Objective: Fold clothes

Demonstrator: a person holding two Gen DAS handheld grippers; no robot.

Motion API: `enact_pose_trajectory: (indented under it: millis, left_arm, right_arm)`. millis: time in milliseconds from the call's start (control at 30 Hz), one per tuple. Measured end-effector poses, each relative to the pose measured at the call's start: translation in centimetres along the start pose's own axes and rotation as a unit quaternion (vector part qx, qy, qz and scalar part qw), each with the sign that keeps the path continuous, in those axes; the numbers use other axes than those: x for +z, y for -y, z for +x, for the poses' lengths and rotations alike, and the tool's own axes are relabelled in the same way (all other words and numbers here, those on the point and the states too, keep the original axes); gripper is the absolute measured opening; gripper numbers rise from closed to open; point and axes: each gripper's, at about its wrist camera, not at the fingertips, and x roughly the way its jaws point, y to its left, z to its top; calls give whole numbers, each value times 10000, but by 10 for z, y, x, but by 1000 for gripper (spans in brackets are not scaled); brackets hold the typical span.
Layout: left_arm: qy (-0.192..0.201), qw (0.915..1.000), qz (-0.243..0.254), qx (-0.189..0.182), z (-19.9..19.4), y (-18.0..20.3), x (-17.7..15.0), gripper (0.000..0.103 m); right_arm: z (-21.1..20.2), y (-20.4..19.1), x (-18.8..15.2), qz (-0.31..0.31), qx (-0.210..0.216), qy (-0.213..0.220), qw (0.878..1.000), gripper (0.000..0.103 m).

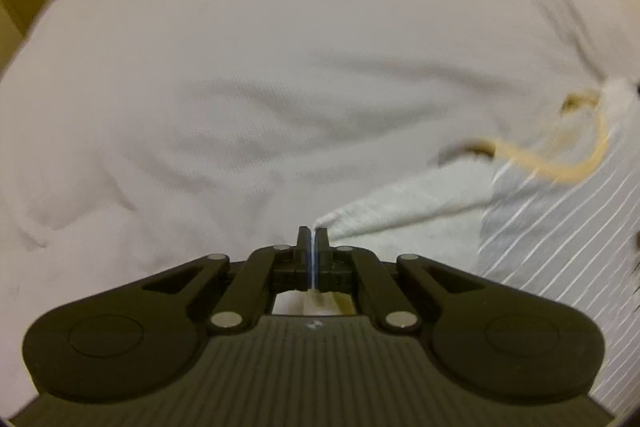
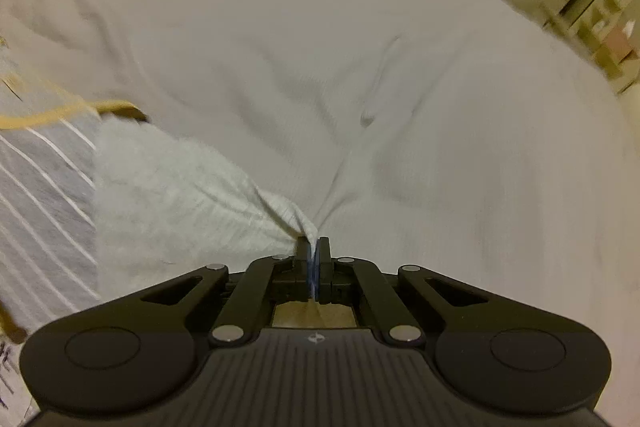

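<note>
The shirt (image 1: pixel 420 203) is a light, floppy knit, so grab it by the corners. It's spread on the white bedsheet (image 1: pixel 240 67), with pale sleeves, a grey striped body and tan collar trim. The left gripper (image 1: pixel 313 233) and the right gripper (image 2: pixel 314 243) each pinch a sleeve tip.

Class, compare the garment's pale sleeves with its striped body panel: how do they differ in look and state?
The sleeves are plain pale fabric; the striped body panel is grey with thin white lines. Each sleeve is pinched at its tip, one by the left gripper, one by the right gripper; the panel is ungripped. Both belong to one garment over the white bedsheet.
</note>
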Motion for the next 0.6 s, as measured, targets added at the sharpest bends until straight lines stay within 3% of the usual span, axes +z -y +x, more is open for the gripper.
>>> enact_pose_trajectory:
  millis: [67, 133, 167, 267, 333, 433, 600]
  left_arm:
    - [-468, 9989, 69, 17, 23, 2, -1, 1]
    - [-742, 9972, 13, -15, 33, 1, -4, 8]
    - [-730, 9973, -26, -1, 32, -1, -4, 14]
    - [-222, 9997, -120, 76, 19, -7, 9, 17]
    - [90, 9992, -372, -114, 19, -10, 24, 19]
    - [152, 9981, -295, -517, 40, 4, 45, 26]
    - [-342, 9919, 125, -1219, 88, 42, 49, 31]
  right_arm:
    - [16, -2, 2, 31, 77, -367, 9993, 8]
    - [13, -3, 4, 147, 129, -139, 9997, 19]
    - [8, -2, 6, 223, 168, 73, 9996, 28]
    - [-3, 2, 20, 415, 512, 616, 9959, 42]
    - [6, 0, 35, 490, 922, 696, 9921, 45]
    - [27, -10, 60, 535, 1467, 694, 9853, 46]
    - [61, -50, 80, 3, 1800, 456, 9826, 46]
